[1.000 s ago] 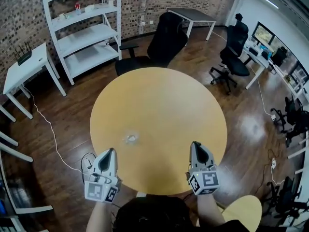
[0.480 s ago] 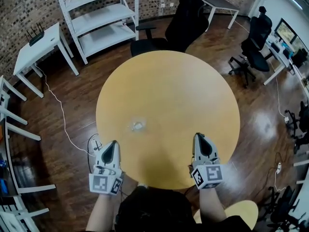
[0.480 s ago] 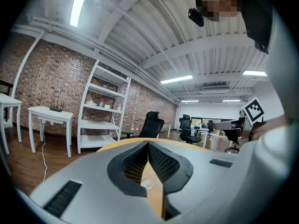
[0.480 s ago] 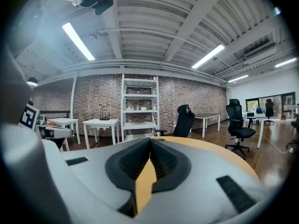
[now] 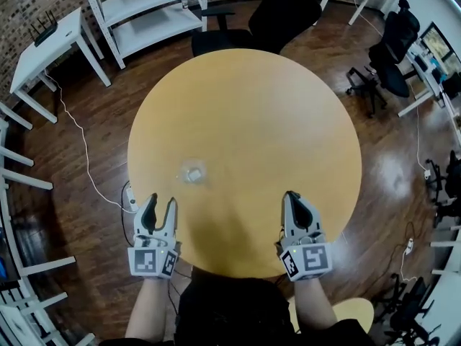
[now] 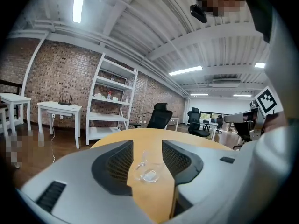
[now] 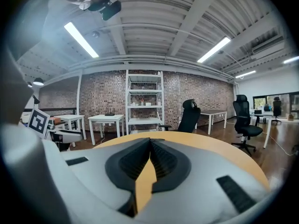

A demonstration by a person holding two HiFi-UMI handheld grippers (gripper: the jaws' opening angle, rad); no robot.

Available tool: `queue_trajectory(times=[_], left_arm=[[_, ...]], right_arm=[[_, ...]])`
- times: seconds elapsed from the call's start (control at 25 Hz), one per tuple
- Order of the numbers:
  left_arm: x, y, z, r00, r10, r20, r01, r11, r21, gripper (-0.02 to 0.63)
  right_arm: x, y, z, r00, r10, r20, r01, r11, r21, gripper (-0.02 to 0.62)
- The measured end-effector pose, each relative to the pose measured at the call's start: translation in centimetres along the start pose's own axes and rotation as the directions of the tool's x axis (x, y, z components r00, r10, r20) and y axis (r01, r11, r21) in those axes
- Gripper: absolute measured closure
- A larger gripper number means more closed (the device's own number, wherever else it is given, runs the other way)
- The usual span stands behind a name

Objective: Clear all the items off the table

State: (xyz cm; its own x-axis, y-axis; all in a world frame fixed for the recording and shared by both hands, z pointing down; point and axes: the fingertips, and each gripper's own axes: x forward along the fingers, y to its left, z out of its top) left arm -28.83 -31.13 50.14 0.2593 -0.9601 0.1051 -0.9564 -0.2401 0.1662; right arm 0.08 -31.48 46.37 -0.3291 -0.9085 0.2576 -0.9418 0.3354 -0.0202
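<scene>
A small clear glass cup [image 5: 193,173] lies on the round yellow-wood table [image 5: 259,121], left of centre. My left gripper [image 5: 160,206] hovers at the table's near left edge, just short of the cup; its jaws have just been opening and stand open with nothing between them. Seen from the left gripper view, the cup [image 6: 147,168] lies on its side ahead, framed by the two fingers [image 6: 117,164]. My right gripper [image 5: 292,197] rests over the near right part of the table, shut and empty. The right gripper view shows its jaws meeting over bare tabletop [image 7: 224,148].
A black office chair [image 5: 284,9] stands at the table's far side, with white shelving [image 5: 144,6] and a white side table [image 5: 50,38] beyond on the left. More chairs and desks [image 5: 392,38] line the right. A cable [image 5: 79,143] runs over the wood floor.
The left gripper's jaws have opened, having been shut in both earlier frames. The view has tilted further down over the table, so the cup sits closer to the left gripper.
</scene>
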Motion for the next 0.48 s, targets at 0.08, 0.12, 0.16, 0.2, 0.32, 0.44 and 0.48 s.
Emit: queue_trajectory(times=[0.08, 0.12, 0.16, 0.2, 0.32, 0.44, 0.48], left_arm=[[0.8, 0.2, -0.9, 1.000, 0.016, -0.017, -0.016, 1.000, -0.001, 0.422], [1.3, 0.3, -1.5, 0.999, 0.023, -0.025, -0.023, 1.000, -0.002, 0.422], [1.7, 0.5, -2.0, 0.999, 0.028, -0.033, -0.028, 1.000, -0.005, 0.422], [2.0, 0.6, -2.6, 0.999, 0.033, -0.040, -0.033, 0.999, -0.007, 0.422], [2.9, 1.3, -4.6, 0.995, 0.047, -0.083, -0.047, 0.999, 0.005, 0.422], [3.7, 2.0, -6.8, 0.989, 0.061, -0.135, -0.057, 0.998, 0.038, 0.422], [4.2, 2.2, -7.3, 0.988, 0.064, -0.143, -0.059, 0.997, 0.043, 0.422]], right_arm=[[0.5, -0.5, -0.6, 1.000, 0.011, -0.016, -0.011, 1.000, 0.001, 0.591], [0.8, -0.7, -1.0, 1.000, 0.017, -0.025, -0.017, 1.000, 0.002, 0.591], [1.1, -0.8, -1.5, 0.999, 0.023, -0.035, -0.023, 1.000, 0.000, 0.591], [1.4, -0.9, -1.9, 0.999, 0.028, -0.046, -0.028, 1.000, -0.002, 0.591], [2.4, -0.8, -3.0, 0.996, 0.041, -0.077, -0.041, 0.999, -0.002, 0.591], [3.1, -0.5, -4.4, 0.992, 0.047, -0.113, -0.045, 0.999, 0.014, 0.591], [3.4, -0.3, -5.0, 0.991, 0.049, -0.126, -0.047, 0.999, 0.020, 0.591]])
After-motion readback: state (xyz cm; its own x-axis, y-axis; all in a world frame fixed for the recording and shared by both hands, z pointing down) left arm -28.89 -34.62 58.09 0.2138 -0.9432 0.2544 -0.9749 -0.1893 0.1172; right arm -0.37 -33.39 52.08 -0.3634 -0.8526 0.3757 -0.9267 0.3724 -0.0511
